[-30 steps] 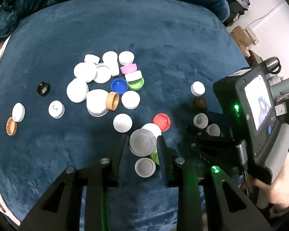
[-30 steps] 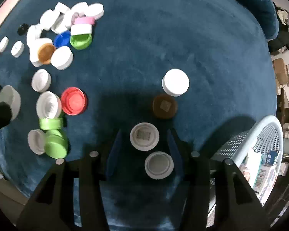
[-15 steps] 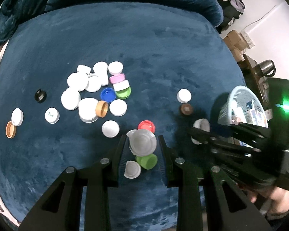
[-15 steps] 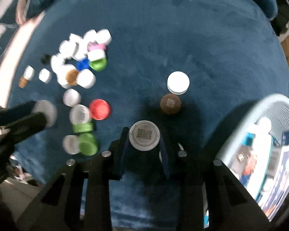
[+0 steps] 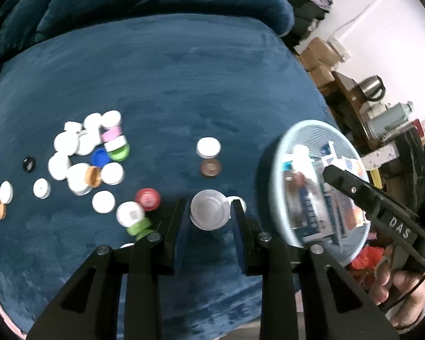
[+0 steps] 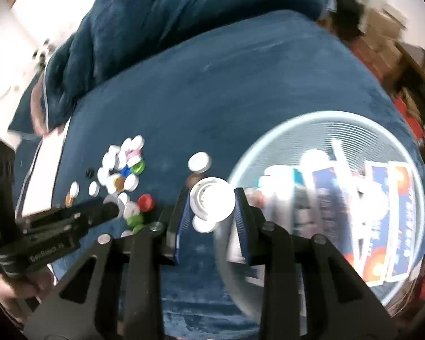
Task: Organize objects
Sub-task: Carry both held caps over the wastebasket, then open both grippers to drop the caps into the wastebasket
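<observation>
A grey-white cap [image 5: 210, 213] is held between the jaws of the left gripper [image 5: 209, 221], which are closed narrow on it. In the right wrist view a white cap [image 6: 212, 200] is clamped in the same way by the right gripper [image 6: 212, 206], close to the rim of the pale blue basket [image 6: 272, 137].

Only the right wrist view shows the basket from above, with blurred packages inside; these cannot be counted. Only the left wrist view shows the right gripper's black body over the basket [image 5: 280, 155] and the hand [image 5: 393, 286] under it.

All caps lie on the dark blue cushion [image 5: 170, 85]. Beside the left gripper, away from the basket, are seen one red cap [image 5: 147, 199], one white labelled cap [image 5: 130, 213] and one green cap [image 5: 138, 228]. Beyond the held cap, one brown cap [image 5: 210, 168] and one white cap [image 5: 208, 147] are touching each other. Far from the basket a cluster [image 5: 90, 150] is found, with one pink, one blue, one green, one tan cap and perhaps nine white ones. Farther out still lie one black ring [image 5: 29, 164], two white caps and one tan cap [image 5: 0, 209].
</observation>
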Motion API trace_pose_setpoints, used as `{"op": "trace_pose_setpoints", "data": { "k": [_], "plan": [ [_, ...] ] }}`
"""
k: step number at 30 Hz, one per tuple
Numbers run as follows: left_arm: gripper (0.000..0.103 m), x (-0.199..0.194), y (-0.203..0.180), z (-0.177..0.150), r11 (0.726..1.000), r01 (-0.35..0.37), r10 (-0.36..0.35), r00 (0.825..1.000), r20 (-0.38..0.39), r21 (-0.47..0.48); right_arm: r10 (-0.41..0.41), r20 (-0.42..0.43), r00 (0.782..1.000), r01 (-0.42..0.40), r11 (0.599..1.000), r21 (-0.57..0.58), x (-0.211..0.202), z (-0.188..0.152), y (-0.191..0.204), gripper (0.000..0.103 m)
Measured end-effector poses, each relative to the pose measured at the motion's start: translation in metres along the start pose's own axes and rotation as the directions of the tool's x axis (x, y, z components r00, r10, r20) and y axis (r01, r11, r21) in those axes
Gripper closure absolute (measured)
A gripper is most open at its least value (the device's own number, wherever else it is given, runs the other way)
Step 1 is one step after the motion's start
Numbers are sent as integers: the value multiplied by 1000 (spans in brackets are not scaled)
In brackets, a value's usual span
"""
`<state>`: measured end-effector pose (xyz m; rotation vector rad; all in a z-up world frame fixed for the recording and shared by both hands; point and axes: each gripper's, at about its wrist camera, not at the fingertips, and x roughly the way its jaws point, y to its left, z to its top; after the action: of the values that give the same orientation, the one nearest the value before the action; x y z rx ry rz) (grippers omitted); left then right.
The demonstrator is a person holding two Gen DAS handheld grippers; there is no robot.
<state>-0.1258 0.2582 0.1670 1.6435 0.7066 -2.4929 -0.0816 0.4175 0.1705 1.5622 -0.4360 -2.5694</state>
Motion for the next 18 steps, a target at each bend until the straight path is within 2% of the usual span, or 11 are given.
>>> {"op": "trace_pose_setpoints", "data": {
  "k": [9, 18],
  "plan": [
    [73, 12, -57, 8, 996, 64, -64, 998, -5, 54, -42, 95, 995, 22, 977, 210, -31, -6, -70, 72],
    [73, 42, -92, 19, 992, 108, -107, 994, -19, 68, -102, 139, 985, 57, 954, 294, -38, -5, -104, 72]
  ]
}}
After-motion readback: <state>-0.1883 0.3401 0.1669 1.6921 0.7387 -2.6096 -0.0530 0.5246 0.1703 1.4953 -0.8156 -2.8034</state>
